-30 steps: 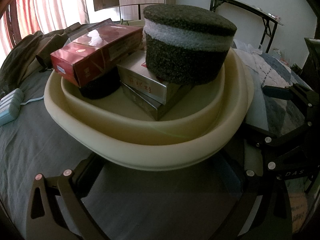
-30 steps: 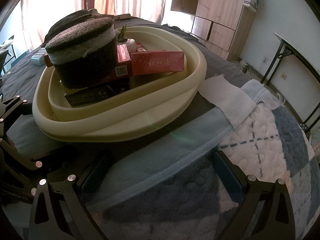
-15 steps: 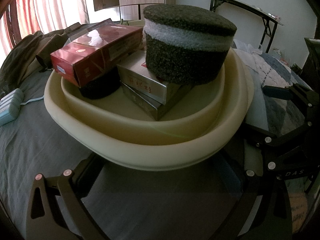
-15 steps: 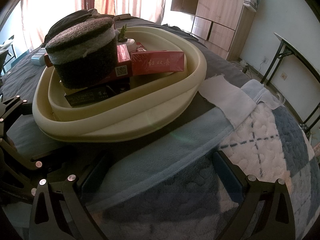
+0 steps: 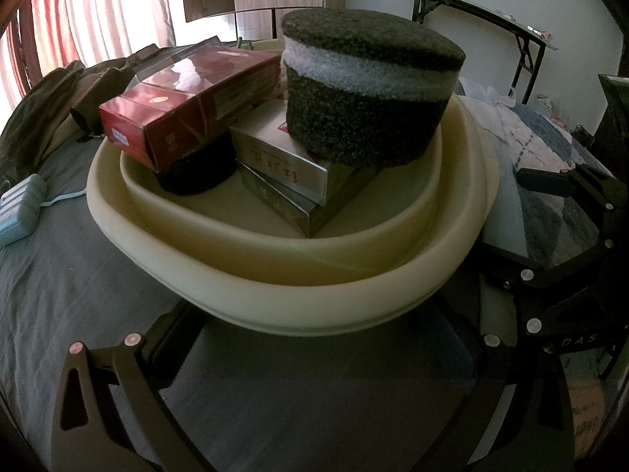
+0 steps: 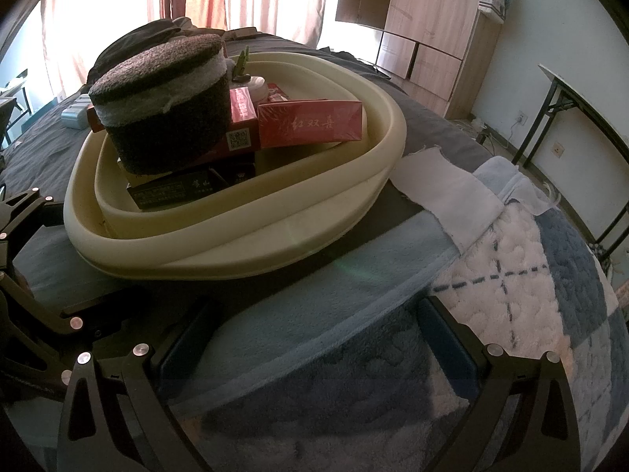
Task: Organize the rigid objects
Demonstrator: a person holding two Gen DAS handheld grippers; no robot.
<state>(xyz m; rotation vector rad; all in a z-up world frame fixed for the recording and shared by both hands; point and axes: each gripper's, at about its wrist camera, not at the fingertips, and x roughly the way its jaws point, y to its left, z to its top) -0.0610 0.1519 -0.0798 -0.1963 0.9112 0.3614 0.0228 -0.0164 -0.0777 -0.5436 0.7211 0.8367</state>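
A cream basin point(image 5: 298, 299) point(image 6: 243, 247) sits on a bed. In it lie a dark round foam block with a white band point(image 5: 365, 94) point(image 6: 165, 106), red boxes point(image 5: 188, 106) point(image 6: 310, 124), silver boxes point(image 5: 291, 169) and a dark box point(image 6: 177, 190). The foam block rests on top of the boxes. My left gripper point(image 5: 314, 342) is open and empty, just in front of the basin's near rim. My right gripper point(image 6: 310, 338) is open and empty, over the blanket a little short of the basin. Each gripper shows at the edge of the other's view.
A grey sheet point(image 5: 59, 295) covers the bed on the left, with a light blue device and cable point(image 5: 19, 208). A blue and white blanket point(image 6: 511, 283) lies to the right. Dark clothes point(image 5: 51, 102) are piled behind. A folding table point(image 6: 582, 118) and wardrobe point(image 6: 432, 27) stand beyond.
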